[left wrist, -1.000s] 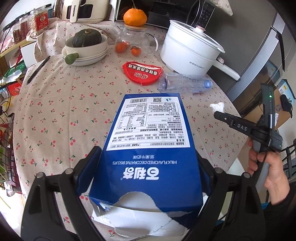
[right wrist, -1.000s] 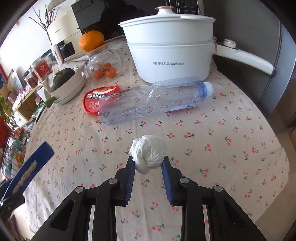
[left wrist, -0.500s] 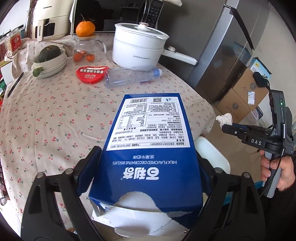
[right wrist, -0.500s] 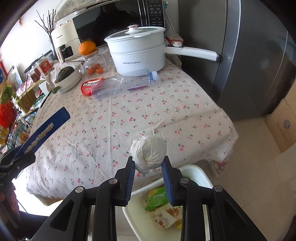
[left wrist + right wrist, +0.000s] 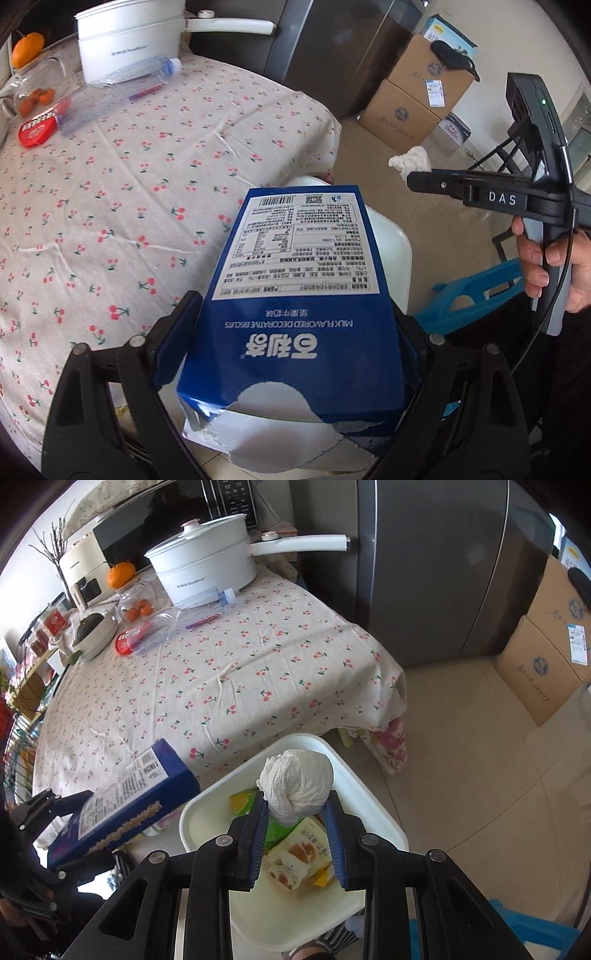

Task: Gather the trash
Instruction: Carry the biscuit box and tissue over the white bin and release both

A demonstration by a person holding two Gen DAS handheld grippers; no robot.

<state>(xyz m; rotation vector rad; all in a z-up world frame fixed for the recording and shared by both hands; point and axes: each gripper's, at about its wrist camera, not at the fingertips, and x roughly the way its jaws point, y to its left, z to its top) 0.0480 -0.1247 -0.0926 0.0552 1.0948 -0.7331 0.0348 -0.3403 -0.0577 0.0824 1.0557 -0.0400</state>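
My left gripper [image 5: 291, 332] is shut on a torn blue biscuit box [image 5: 295, 295], held over the table edge beside the white trash bin [image 5: 391, 236]. From the right wrist view the same blue box [image 5: 129, 797] hangs at the left of the white bin [image 5: 207, 812]. A crumpled white paper ball [image 5: 295, 782] sits squeezed between the pads of my right gripper [image 5: 297, 808], directly above the bin, which holds several food wrappers [image 5: 299, 856]. On the table lie a clear plastic bottle [image 5: 184, 622] and a red wrapper [image 5: 123, 642].
A white electric pot [image 5: 207, 565] with a long handle, a glass jar of small oranges [image 5: 138, 605] and a bowl with a squash [image 5: 92, 631] stand at the table's far side. A grey fridge [image 5: 424, 572] and cardboard boxes [image 5: 543, 657] border the floor. A blue stool [image 5: 472, 295] stands near the bin.
Both grippers swung away from the table toward the floor side. The paper ball now hangs over the bin, and the blue box has come to the table edge beside it.
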